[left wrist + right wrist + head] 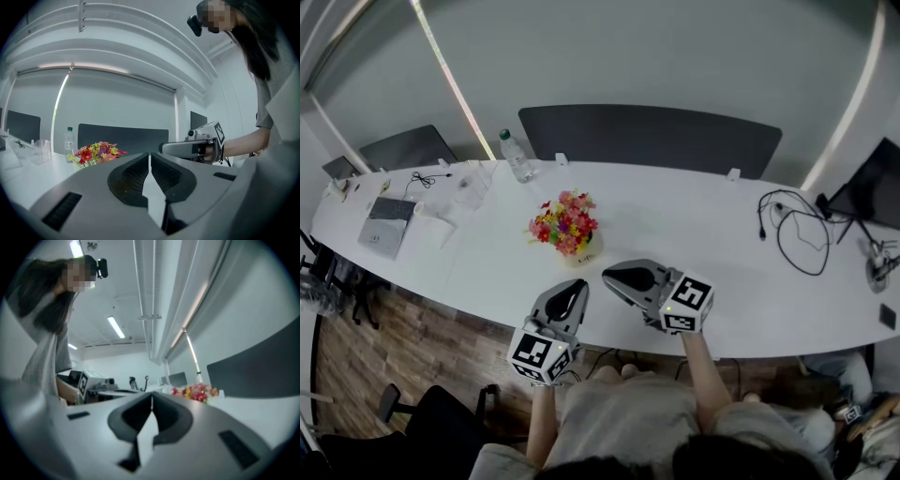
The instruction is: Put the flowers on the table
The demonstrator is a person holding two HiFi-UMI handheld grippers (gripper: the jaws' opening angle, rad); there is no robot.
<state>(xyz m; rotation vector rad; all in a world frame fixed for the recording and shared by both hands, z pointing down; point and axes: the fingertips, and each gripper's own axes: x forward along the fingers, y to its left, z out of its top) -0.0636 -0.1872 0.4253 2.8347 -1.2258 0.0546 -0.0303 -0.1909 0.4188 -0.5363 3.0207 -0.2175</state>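
Note:
A bunch of red, pink and yellow flowers point(564, 225) stands in a small pale pot on the long white table point(694, 225). The flowers point(97, 153) show left of centre in the left gripper view, and the flowers point(196, 392) lie right of centre in the right gripper view. My left gripper point(578, 288) hovers at the table's near edge, below the flowers, shut and empty. Pointing left, my right gripper point(607, 277) is just right of the pot, also shut with nothing in it. The right gripper point(197, 149) is seen from the left one.
A clear water bottle point(516, 156) stands behind the flowers. A laptop point(386, 223), papers and a clear plastic holder point(469, 187) lie at the left end. Black cables point(797, 230) and a monitor point(872, 192) sit at the right. Dark chairs point(656, 136) line the far side.

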